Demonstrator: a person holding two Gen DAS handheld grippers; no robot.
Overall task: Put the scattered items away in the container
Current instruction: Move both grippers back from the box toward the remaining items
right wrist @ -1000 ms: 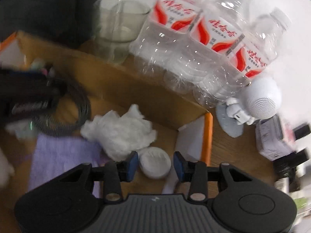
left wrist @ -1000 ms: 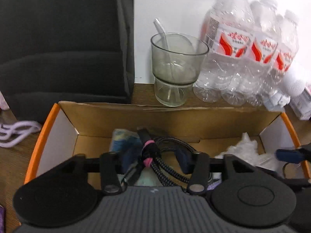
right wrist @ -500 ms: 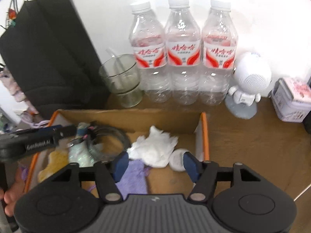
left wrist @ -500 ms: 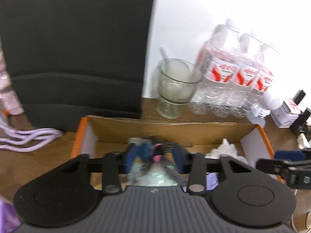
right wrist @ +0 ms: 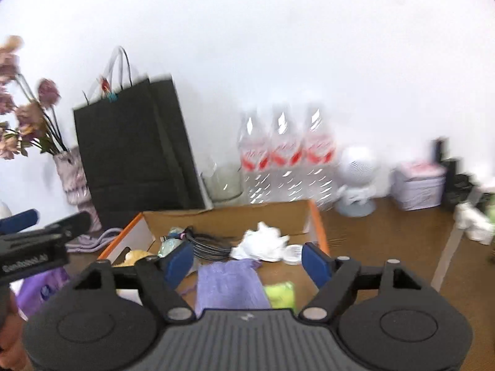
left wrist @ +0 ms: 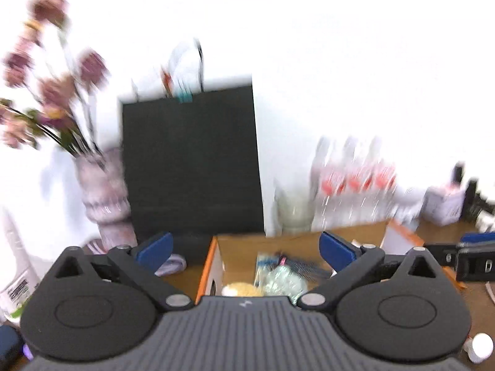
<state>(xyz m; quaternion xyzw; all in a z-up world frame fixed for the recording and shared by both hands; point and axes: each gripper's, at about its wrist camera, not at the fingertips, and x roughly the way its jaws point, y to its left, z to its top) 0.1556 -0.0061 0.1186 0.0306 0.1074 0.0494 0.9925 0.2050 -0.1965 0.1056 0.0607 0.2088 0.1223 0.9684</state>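
L gripper [left wrist: 246, 247] has its jaws spread wide w/ nothing between the blue pads; they've just been opening. R gripper [right wrist: 247, 258] also has its jaws well apart, nothing gripped, and they've just been opening too. Both hover at the near side of the cardboard box [right wrist: 314, 216], which has orange edges and sits on the brown table [right wrist: 386, 241] toward the back edge.

Inside the box: coiled black cable [right wrist: 210, 241] about mid-box, crumpled white tissue [right wrist: 261, 241] toward the right wall, small white round lid [right wrist: 294, 252] just beside the tissue, purple cloth [right wrist: 229, 284] at the near side, yellow-green item [right wrist: 280, 292] beside the cloth, a yellow thing [right wrist: 136, 255] by the left wall, and a pale green packet [left wrist: 284, 281] near the cable.

Behind the box, along the table's back edge: black paper bag [right wrist: 130, 151], glass cup [right wrist: 224, 182], three water bottles [right wrist: 287, 154], white round speaker figure [right wrist: 359, 170], and a pink-lidded tin [right wrist: 417, 185]. Flower vase [right wrist: 72, 179] at back left. Views are blurry.
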